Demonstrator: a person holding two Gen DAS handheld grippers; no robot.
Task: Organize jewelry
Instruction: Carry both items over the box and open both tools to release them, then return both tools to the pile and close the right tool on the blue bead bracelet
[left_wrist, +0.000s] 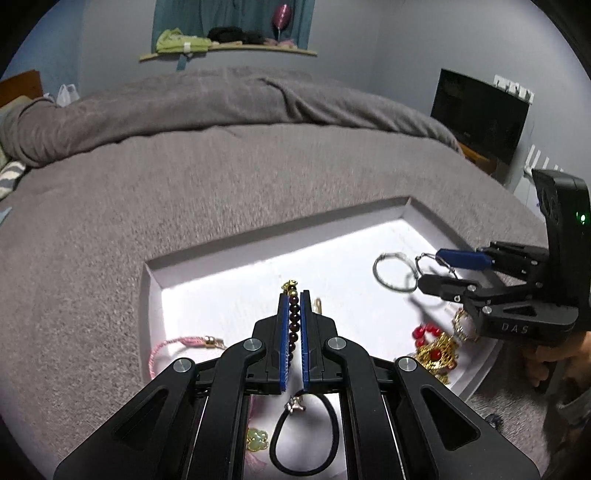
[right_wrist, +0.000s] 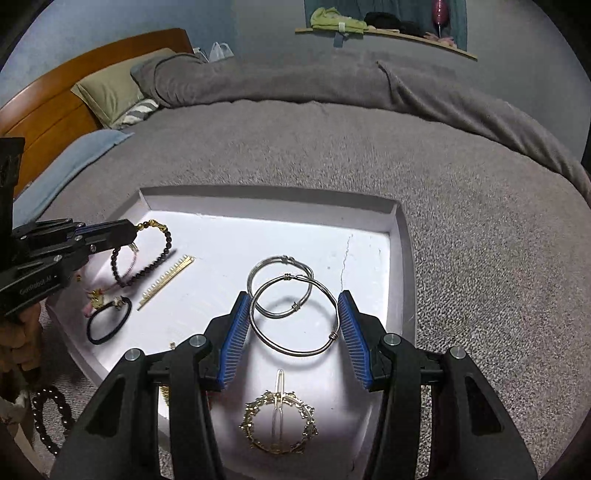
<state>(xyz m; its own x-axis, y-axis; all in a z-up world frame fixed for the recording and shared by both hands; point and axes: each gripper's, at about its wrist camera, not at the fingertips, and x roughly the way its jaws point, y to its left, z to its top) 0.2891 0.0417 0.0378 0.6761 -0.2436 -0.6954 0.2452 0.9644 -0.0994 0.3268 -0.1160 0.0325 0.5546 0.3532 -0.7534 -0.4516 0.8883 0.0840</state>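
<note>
Left wrist view: left gripper (left_wrist: 294, 295) clamped tight on dark round-bead bracelet (right_wrist: 147, 258), over shallow white cardboard tray (right_wrist: 400, 236) on grey blanket (left_wrist: 221, 177); right gripper (right_wrist: 293, 325) fingers apart, pads flanking larger thin silver wire hoop (right_wrist: 295, 317); contact looks likely, unclear; smaller silver hoop (right_wrist: 280, 286) overlaps it.

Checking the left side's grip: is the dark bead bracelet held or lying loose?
Held: the left hand-held gripper is shut on the bead bracelet.

Dim room, tray (right_wrist: 400, 236) floor blown out w/ glare, soft shadows, fisheye-bent dark corners, slight blur
</note>
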